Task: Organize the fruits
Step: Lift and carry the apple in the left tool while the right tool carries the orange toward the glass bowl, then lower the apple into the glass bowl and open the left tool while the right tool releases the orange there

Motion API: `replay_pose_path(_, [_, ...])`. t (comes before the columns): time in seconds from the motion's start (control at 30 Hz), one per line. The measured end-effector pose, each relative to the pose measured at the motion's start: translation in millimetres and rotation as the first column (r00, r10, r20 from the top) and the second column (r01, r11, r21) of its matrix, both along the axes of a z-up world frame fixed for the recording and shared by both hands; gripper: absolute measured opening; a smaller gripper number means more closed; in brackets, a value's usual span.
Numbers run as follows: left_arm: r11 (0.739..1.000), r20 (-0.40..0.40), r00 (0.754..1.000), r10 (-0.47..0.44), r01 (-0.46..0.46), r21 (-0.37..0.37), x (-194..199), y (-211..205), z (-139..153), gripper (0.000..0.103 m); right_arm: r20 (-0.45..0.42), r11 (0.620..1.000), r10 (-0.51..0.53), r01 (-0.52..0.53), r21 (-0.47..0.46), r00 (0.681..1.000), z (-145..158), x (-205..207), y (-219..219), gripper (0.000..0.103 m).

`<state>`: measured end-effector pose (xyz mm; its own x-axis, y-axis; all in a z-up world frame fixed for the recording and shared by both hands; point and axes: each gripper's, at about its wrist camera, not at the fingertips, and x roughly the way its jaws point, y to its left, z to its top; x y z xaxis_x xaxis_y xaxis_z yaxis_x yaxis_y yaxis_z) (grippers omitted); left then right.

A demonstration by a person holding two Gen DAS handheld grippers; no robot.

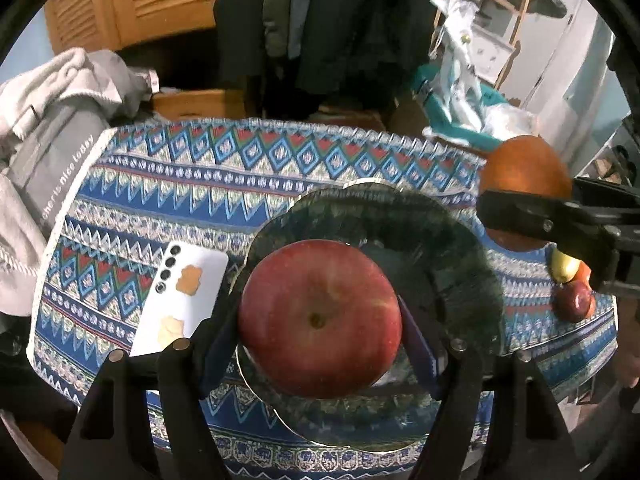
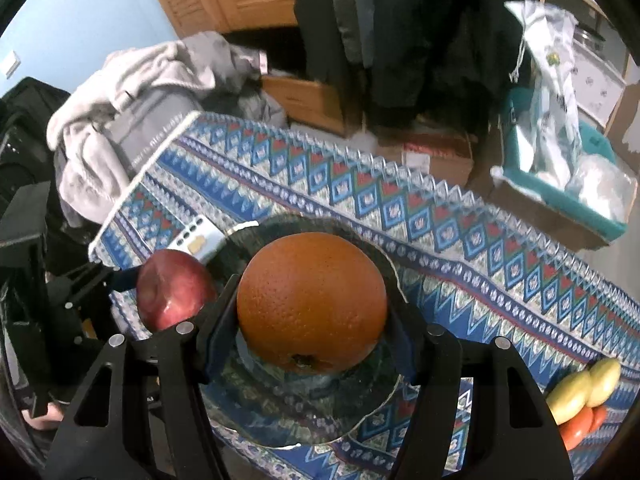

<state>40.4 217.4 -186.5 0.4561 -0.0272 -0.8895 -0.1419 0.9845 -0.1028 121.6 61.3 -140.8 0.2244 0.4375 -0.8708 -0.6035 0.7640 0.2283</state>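
The left gripper (image 1: 320,316) has its jaws clenched on a red apple (image 1: 320,320), held over the near half of a dark glass plate (image 1: 472,248). The right gripper (image 2: 312,312) grasps an orange (image 2: 312,300) the same way, above the plate (image 2: 280,412) and to the right of the apple (image 2: 172,292). The plate rests on a surface covered with a blue patterned cloth (image 1: 180,184). A white phone (image 1: 180,300) lies on the cloth just left of the plate. Right of the plate, near the cloth's edge, a few small fruits (image 2: 584,396) sit together: yellow-green, orange-red, and one dark red.
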Motion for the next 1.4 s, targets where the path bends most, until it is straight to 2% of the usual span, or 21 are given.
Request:
replay_pose_path(0.37, [1.000, -0.105, 0.994, -0.013, 0.016, 0.027, 1, -8, -35, 0.077, -0.075, 0.997, 0.007, -0.013, -0.071, 0.997, -47, -2, -4, 0.065])
replay_pose_path(0.63, [1.000, -0.170, 0.985, -0.008, 0.011, 0.016, 1, -8, -56, 0.077, -0.125, 0.994, 0.019, -0.032, -0.105, 0.992, -69, -4, -7, 0.065])
replay_pose_path(0.73, [1.000, -0.214, 0.977, -0.017, 0.021, 0.017, 2, -12, -65, 0.077, -0.137, 0.992, 0.027, -0.044, -0.119, 0.990, -75, -8, -6, 0.065])
replay_pose_path(0.87, [0.998, -0.232, 0.972, -0.042, 0.053, 0.040, 5, -20, -73, 0.077, -0.144, 0.989, 0.038, -0.057, -0.136, 0.989, -81, -12, -6, 0.065])
replay_pose_path(1.23, [0.997, -0.178, 0.984, -0.018, 0.031, 0.070, 1, -19, -45, 0.077, -0.172, 0.987, 0.031, -0.057, -0.147, 0.985, -91, -12, -6, 0.067])
replay_pose_path(1.4, [0.996, -0.160, 0.987, -0.031, 0.044, 0.076, -3, -21, -36, 0.077, -0.156, 0.990, 0.029, -0.050, -0.128, 0.987, -84, -11, -6, 0.067])
